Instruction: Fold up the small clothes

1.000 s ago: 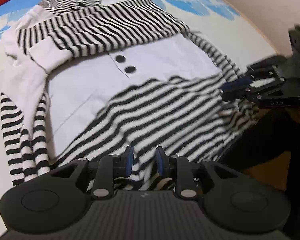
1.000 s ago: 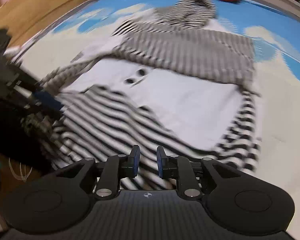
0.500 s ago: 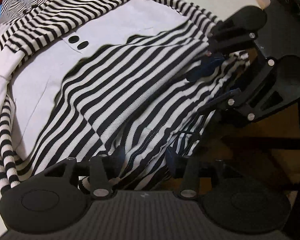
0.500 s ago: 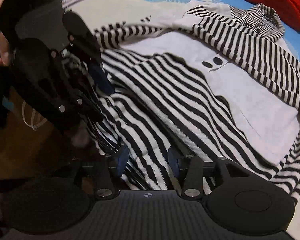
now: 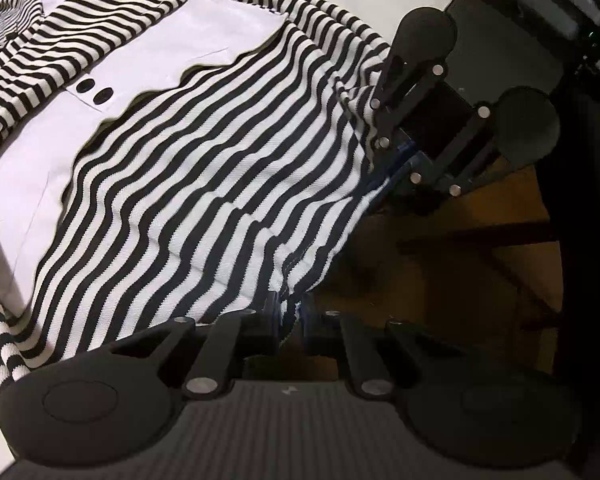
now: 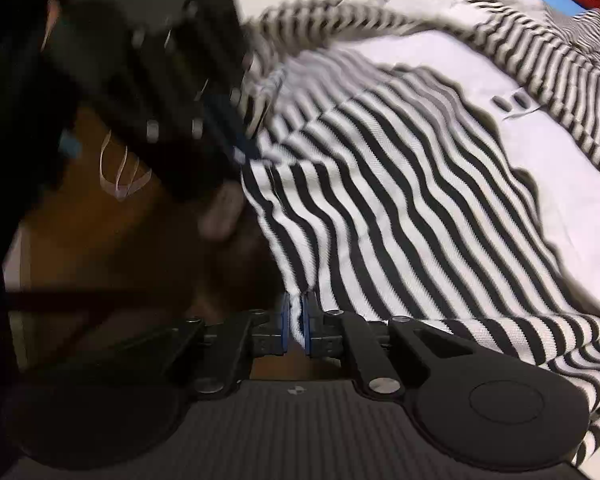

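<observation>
My left gripper (image 5: 290, 318) and right gripper (image 6: 298, 322) have just closed, each pinching the near hem of the black-and-white striped knit garment (image 5: 204, 184), spread on the table. Grasp done; next, I lift both corners evenly toward the far collar.

left matte-black plastic two-finger gripper (image 5: 290, 316): ribbed housing, round side discs, silver screws, blue pads | right matte-black plastic two-finger gripper (image 6: 296, 320): same build, small logo beside the ribbing
</observation>
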The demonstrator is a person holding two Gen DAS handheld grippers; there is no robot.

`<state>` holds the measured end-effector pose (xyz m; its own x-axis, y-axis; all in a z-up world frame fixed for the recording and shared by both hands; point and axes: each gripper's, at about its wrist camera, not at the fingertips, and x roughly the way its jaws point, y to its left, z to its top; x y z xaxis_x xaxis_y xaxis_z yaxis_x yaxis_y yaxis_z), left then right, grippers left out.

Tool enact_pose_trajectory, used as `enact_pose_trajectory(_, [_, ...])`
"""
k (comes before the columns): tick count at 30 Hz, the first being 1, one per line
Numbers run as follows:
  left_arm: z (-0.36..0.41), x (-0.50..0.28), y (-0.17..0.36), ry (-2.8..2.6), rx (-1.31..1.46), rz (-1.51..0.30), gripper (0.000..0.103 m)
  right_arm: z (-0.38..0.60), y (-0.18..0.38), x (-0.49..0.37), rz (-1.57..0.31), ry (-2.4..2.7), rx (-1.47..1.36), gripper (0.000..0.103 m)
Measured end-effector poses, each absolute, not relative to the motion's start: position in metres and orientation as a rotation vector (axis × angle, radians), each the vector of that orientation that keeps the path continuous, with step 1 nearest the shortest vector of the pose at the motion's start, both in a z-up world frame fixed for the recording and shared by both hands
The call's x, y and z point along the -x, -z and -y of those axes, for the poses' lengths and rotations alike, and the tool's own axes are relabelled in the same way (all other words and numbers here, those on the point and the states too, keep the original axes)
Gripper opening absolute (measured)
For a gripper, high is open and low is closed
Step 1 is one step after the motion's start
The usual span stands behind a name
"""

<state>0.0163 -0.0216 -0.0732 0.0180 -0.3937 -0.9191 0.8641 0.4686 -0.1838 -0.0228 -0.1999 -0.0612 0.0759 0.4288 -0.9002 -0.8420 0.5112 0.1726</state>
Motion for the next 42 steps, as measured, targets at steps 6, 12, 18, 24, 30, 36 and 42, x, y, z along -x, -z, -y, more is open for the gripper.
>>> enact_pose_trajectory(6, [-0.006,-0.05,0.042,0.939,-0.23,-1.098,0.035,0.229,0.034,0.001,-1.08,-0.945,0.179,0.014])
enact_pose_trajectory(12, [-0.019,-0.078,0.065,0.717,-0.238,-1.205,0.032,0.256,0.025,-0.025,-1.008,-0.764,0.004,0.024])
enact_pose_trajectory(18, [-0.008,-0.055,0.09,0.728,-0.522,-1.254,0.032,0.251,0.073,-0.023,-1.216,-0.599,0.3,0.024])
enact_pose_trajectory(24, [-0.043,-0.093,0.083,0.471,-0.352,-1.238,0.032,0.262,0.059,-0.029,-1.169,-0.577,0.216,0.026])
enact_pose_trajectory(30, [-0.059,-0.108,0.082,0.382,-0.304,-1.241,0.033,0.265,0.059,-0.033,-1.175,-0.522,0.229,0.026])
enact_pose_trajectory(36, [-0.088,-0.129,0.069,0.287,-0.071,-1.183,0.035,0.275,0.049,-0.051,-1.092,-0.439,0.113,0.037])
enact_pose_trajectory(42, [-0.088,-0.134,0.093,0.217,-0.148,-1.297,0.029,0.276,0.053,-0.067,-1.09,-0.342,0.119,0.037])
